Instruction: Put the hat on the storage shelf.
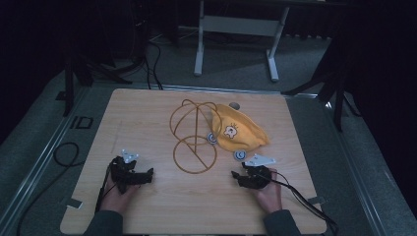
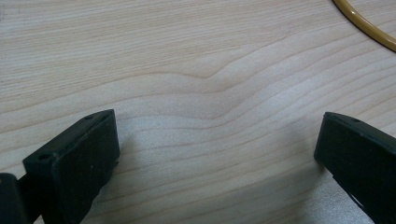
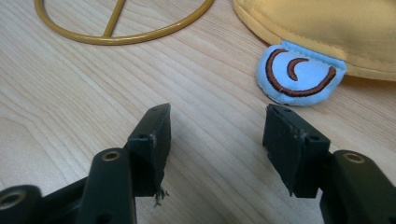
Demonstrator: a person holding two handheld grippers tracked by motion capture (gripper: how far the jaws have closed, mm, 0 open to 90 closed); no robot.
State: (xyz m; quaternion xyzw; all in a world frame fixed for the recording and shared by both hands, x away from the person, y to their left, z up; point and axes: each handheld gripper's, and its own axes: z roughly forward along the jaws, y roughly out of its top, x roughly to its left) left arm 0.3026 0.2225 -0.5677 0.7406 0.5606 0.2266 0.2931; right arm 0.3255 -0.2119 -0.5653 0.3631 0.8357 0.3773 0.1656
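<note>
Low on the wooden table (image 1: 147, 206), both hands rest with forearms coming in from the near edge. Left gripper (image 1: 146, 175) sits at the near left, its 2 jaws spread wide over bare wood, holding nothing. Right gripper (image 1: 237, 176) sits at the near right, jaws parted and empty, aimed toward the yellow hat (image 1: 238, 130), which lies draped against the gold wire stand (image 1: 193, 142) at mid-table; its blue ear flap (image 3: 299, 72) lies just beyond the jaw tips.
</note>
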